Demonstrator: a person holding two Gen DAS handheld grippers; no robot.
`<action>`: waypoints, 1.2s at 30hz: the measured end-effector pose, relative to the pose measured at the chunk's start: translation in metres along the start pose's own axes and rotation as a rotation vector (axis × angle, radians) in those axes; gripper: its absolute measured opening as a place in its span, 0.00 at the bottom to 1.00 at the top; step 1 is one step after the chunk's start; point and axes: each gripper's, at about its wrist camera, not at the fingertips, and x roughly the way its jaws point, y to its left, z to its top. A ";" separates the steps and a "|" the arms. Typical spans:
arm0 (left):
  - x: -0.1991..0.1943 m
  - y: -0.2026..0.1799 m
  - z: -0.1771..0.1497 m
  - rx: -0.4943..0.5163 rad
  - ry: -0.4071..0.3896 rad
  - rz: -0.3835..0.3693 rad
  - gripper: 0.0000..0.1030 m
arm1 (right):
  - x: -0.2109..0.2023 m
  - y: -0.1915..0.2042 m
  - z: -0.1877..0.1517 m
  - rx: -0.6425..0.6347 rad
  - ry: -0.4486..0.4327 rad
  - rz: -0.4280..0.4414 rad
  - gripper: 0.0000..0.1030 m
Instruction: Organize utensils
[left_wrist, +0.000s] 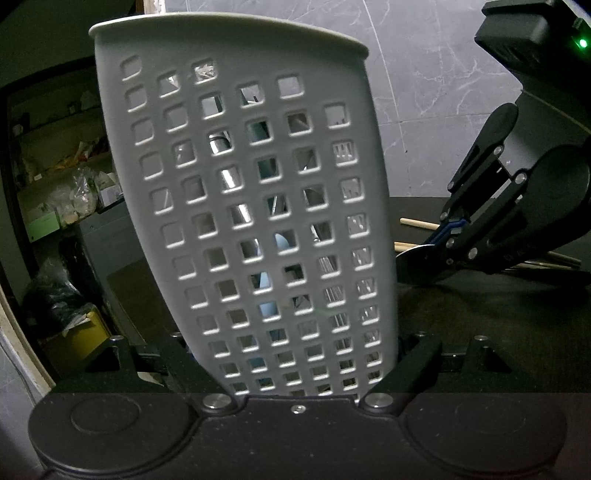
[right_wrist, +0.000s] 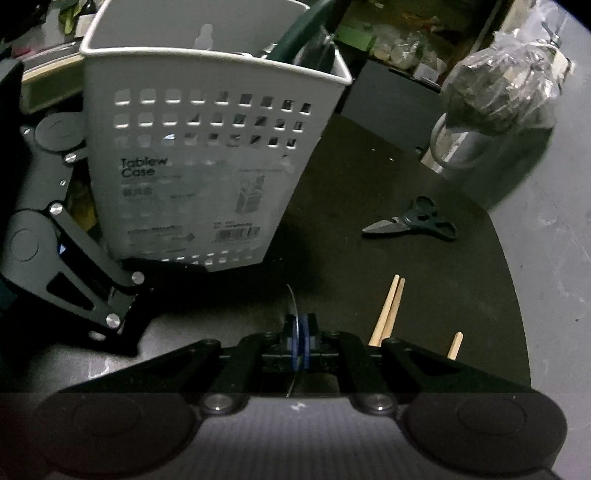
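Note:
A grey perforated tableware case (left_wrist: 236, 206) fills the left wrist view, leaning slightly. My left gripper (left_wrist: 284, 350) is shut on its lower sides. Through the holes I see metal utensils and a pale blue item (left_wrist: 267, 291). From the right wrist camera, the case (right_wrist: 192, 184) stands upper left with a dark green handle (right_wrist: 306, 29) sticking out of it, and the left gripper (right_wrist: 74, 258) is beside it. My right gripper (right_wrist: 299, 332) is shut on a thin metal spoon (right_wrist: 294, 302), seen edge-on. Its bowl (left_wrist: 413, 264) shows below the right gripper (left_wrist: 454, 236).
Wooden chopsticks (right_wrist: 388, 310) lie on the black mat (right_wrist: 424, 273) just right of my right gripper, one more (right_wrist: 455, 345) further right. Dark scissors (right_wrist: 413, 221) lie beyond them. A metal pot (right_wrist: 491, 122) with a plastic bag over it stands at the far right. Cluttered shelves (left_wrist: 66, 177) stand behind on the left.

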 end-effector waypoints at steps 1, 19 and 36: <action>0.000 0.000 0.000 -0.001 0.000 -0.001 0.82 | 0.001 -0.001 -0.001 0.007 -0.002 0.001 0.03; 0.002 -0.001 -0.001 -0.010 0.001 0.004 0.82 | -0.096 -0.045 -0.007 0.374 -0.647 -0.060 0.04; 0.000 -0.003 -0.001 -0.010 0.000 0.004 0.82 | -0.058 -0.082 0.084 0.502 -1.011 0.083 0.04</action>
